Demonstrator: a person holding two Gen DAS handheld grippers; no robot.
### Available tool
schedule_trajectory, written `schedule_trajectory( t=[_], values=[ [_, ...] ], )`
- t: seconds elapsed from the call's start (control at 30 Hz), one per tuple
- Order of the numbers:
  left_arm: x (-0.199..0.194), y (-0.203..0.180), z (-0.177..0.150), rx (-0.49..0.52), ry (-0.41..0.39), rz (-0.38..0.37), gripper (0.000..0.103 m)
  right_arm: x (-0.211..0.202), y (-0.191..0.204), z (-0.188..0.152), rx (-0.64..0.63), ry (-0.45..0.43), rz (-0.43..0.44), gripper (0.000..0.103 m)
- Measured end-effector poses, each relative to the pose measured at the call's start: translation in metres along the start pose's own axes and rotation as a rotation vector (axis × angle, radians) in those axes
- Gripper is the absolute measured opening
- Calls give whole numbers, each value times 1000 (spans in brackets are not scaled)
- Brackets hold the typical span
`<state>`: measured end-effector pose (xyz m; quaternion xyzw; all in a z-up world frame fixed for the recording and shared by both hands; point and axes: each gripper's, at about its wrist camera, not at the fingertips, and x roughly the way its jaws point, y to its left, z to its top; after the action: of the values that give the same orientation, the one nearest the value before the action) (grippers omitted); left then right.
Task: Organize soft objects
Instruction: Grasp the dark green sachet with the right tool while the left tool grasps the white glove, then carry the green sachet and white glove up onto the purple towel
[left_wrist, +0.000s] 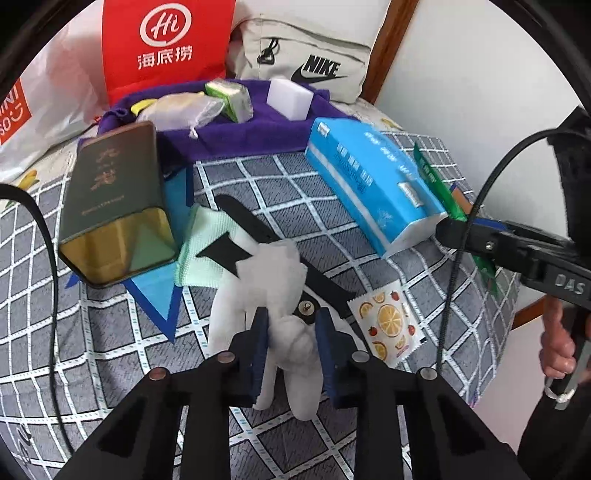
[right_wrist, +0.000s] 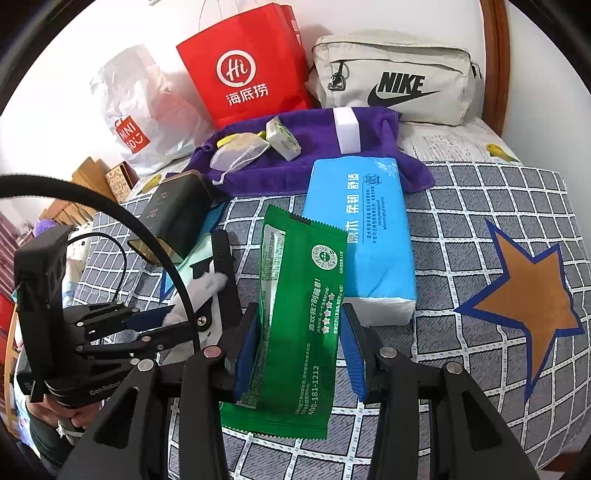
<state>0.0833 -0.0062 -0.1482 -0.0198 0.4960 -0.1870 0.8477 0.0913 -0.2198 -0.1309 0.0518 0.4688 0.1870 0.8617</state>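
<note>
Left wrist: white glove (left_wrist: 291, 332) clamped between fingers; right fingers apart around green packet (right_wrist: 295, 332).

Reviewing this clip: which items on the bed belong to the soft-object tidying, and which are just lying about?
Job:
white glove, between left gripper fingers
green packet, between right gripper fingers
blue tissue pack
purple towel
mint cloth

Lying about:
dark tin
red bag
Nike pouch
orange-print sachet

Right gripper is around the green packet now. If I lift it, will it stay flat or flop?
Probably it flops: the green packet looks like thin film, long and flat, with much of its length beyond the right gripper. The glossy surface may be slippery against the pads. It looks light, so lifting should not disturb the tissue pack beside it.
</note>
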Motion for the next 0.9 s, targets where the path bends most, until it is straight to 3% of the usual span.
schedule_trajectory(
  t=[0.23, 0.9],
  values=[
    [-38, 5, 12, -5, -69, 8, 24, -7, -5, 3, 7, -21, 13, 42],
    [-80, 28, 51, -60, -163, 43, 24, -31, 10, 36, -79, -99, 9, 42]
  ],
)
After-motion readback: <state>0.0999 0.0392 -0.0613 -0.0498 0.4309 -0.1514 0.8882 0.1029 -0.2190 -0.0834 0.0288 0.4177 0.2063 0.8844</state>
